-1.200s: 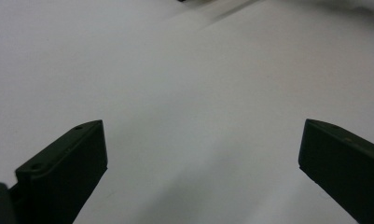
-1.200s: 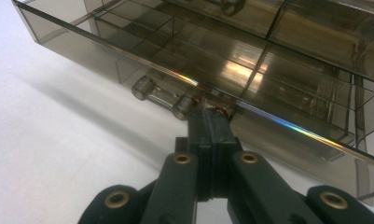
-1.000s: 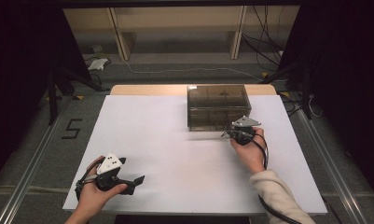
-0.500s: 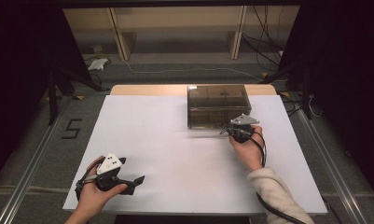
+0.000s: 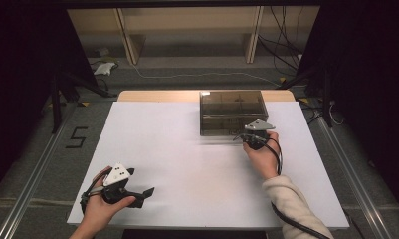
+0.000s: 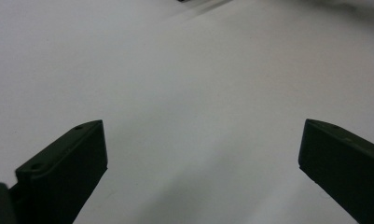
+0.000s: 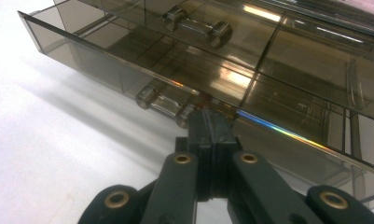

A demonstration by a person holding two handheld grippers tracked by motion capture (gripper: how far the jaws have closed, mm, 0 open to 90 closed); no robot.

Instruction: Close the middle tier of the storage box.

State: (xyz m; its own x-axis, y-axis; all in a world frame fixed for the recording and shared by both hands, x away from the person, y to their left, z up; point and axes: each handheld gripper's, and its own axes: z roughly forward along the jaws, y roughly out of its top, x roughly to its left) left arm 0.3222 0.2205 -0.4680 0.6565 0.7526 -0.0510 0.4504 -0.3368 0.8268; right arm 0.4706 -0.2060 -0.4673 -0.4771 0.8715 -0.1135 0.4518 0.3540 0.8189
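Note:
A smoky see-through drawer box [image 5: 232, 112] stands at the back of the white table [image 5: 177, 144], right of centre. In the right gripper view its two drawer fronts show, each with a clear bar handle; the lower drawer [image 7: 105, 65] appears to stand out a little. My right gripper [image 5: 240, 135] is shut, jaws pressed together with nothing between them. Its tips [image 7: 208, 119] sit against the lower drawer front just right of the lower handle [image 7: 163, 103]. My left gripper [image 5: 147, 191] rests near the table's front left, jaws wide open [image 6: 201, 140] over bare white surface.
The table's wooden back edge [image 5: 157, 95] runs behind the box. Beyond it are pale shelves [image 5: 187, 30] and cables on the floor. A floor mark like a "5" [image 5: 76, 137] lies left of the table. Dark stands flank both sides.
The right hand has edged slightly toward the drawer box. The left hand has stayed still.

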